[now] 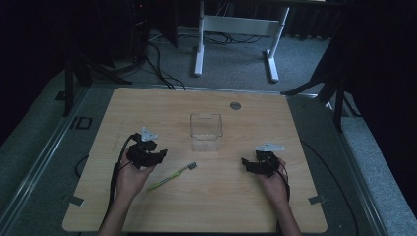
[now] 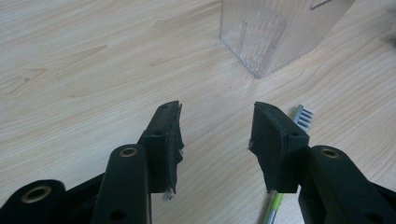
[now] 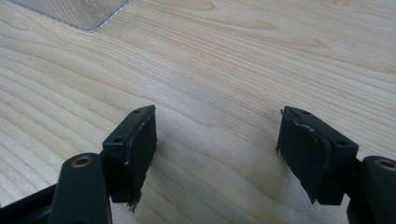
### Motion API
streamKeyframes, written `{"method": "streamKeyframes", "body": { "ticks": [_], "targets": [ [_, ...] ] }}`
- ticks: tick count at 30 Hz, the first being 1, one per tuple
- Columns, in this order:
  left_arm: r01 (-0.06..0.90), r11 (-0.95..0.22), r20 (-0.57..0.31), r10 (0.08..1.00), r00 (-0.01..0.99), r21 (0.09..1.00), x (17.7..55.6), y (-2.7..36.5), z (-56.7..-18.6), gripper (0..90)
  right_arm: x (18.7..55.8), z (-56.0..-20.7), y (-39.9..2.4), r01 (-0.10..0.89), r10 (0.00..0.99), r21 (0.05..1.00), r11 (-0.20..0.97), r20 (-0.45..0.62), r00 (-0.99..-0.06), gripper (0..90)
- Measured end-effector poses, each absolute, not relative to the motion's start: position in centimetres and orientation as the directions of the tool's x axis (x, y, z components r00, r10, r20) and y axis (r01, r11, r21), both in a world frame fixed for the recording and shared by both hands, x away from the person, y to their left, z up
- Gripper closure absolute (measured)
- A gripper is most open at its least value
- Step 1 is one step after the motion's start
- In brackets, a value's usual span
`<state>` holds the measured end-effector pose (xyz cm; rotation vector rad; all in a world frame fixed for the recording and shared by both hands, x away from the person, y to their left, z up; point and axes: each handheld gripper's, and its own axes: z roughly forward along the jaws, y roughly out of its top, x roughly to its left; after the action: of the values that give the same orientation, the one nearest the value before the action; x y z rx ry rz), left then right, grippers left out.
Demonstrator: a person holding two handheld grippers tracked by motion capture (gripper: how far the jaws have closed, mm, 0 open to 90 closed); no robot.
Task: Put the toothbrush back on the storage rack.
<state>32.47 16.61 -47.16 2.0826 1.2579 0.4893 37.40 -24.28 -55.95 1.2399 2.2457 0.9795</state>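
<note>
Left tongs (image 2: 215,140) gape beside toothbrush (image 2: 303,116); right tongs (image 3: 217,149) over bare table (image 3: 224,70).

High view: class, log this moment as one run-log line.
left gripper open | right gripper open | toothbrush on table | clear container upright

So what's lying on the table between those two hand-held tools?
In the high view, a green toothbrush lies between them, close beside the left tool. From there to the right tool, only bare wooden table.
</note>
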Motion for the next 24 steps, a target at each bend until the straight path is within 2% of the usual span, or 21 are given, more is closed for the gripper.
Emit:
{"method": "streamKeyframes", "body": {
  "ticks": [24],
  "targets": [
    [0.643,-0.391,-0.014,0.848,0.529,0.659,32.2,15.5,-46.9,52.8,37.4,-56.0,-24.3,0.572,0.847,0.735,0.363,-0.006,-0.531,28.3]
  ]
}}
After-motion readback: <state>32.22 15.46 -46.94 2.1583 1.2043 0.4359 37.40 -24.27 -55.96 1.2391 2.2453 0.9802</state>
